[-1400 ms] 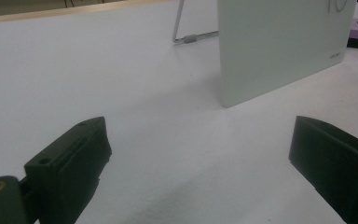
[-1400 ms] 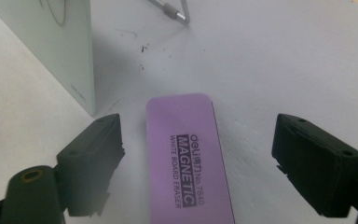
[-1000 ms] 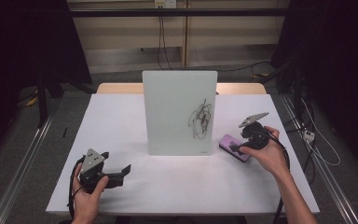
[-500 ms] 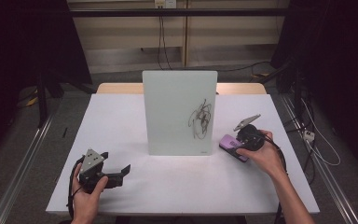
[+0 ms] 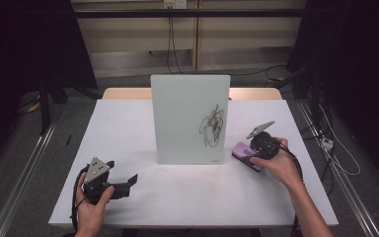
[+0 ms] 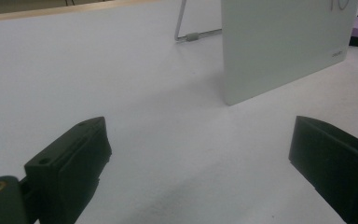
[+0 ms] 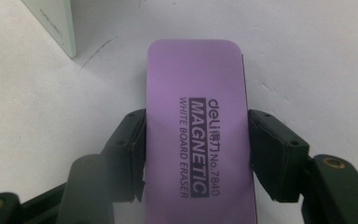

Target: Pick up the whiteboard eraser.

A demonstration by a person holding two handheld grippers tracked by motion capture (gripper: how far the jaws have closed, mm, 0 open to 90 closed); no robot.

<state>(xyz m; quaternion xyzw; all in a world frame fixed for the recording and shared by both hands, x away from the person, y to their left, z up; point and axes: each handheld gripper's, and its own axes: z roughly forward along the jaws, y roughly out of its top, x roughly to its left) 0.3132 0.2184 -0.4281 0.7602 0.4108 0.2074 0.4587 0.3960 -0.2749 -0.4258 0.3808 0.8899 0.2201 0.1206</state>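
A purple whiteboard eraser (image 7: 196, 121) lies flat on the white table (image 5: 128, 128), to the right of an upright whiteboard (image 5: 187, 116) that carries a black scribble (image 5: 212, 126). My right gripper (image 7: 196, 154) has just been closing and is now shut on the eraser, one pad against each long side. From above, the eraser (image 5: 241, 150) shows in front of the right gripper (image 5: 252, 154), low over the table. My left gripper (image 5: 131, 180) rests at the front left, held by a hand. Its jaws stand wide open over bare table, seen up close in the left gripper view (image 6: 196, 158).
The whiteboard (image 6: 279, 42) leans on a wire stand (image 6: 186, 28) behind it. A wooden strip (image 5: 123, 93) runs along the table's far edge. Cables (image 5: 335, 158) hang off the right side. Dark floor and metal rails surround the table.
The right gripper has edged left and down onto the eraser and its jaws have closed on it. The left hand and gripper have stayed where they were.
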